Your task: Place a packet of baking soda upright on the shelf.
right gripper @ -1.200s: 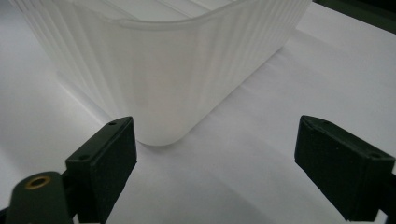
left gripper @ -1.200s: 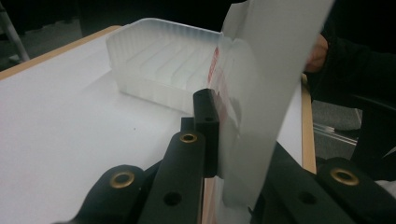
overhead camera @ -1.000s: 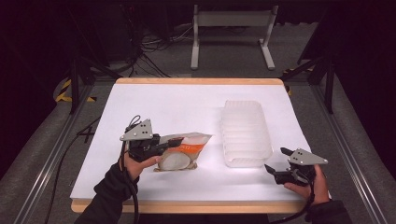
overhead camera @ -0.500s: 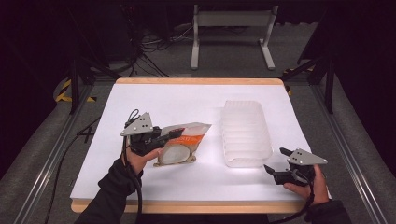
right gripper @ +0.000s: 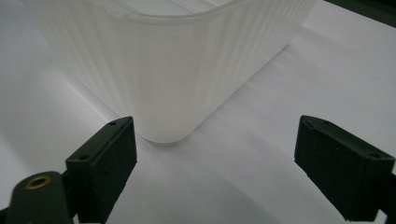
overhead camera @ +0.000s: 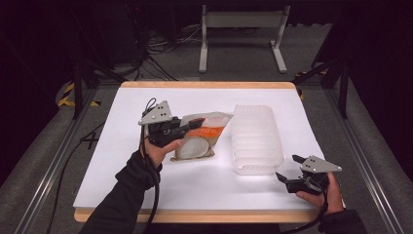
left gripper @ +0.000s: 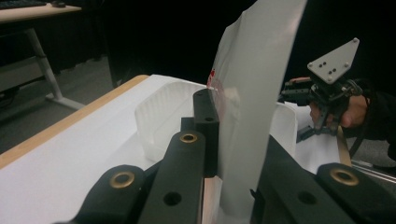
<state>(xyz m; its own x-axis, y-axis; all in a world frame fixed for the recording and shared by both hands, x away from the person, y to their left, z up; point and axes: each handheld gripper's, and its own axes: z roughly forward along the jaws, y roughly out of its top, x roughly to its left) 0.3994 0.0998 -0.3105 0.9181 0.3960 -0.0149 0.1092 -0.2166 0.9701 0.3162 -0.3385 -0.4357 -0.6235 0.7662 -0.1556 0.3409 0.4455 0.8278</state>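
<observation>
Left of centre in the high view, our left gripper (overhead camera: 191, 125) clamps the edge of the pouch (overhead camera: 202, 141), just left of the ribbed plastic tub (overhead camera: 255, 139). At lower right, our right gripper (overhead camera: 286, 171) gapes wide, holding nothing, near the tub's corner.

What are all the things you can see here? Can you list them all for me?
table: one, white top with a wooden edge, middle of the high view
pouch: one, white and orange with a clear part, left of the tub, its edge pinched in the left tool
tub: one, cloudy white ribbed plastic, right half of the table
bench: one, pale metal legs, on the floor behind the table
cables: several, black, on the floor at the back left
left tool: one, black with a grey plate, shut on the pouch
right tool: one, black with a grey plate, open, near the tub's front corner
</observation>
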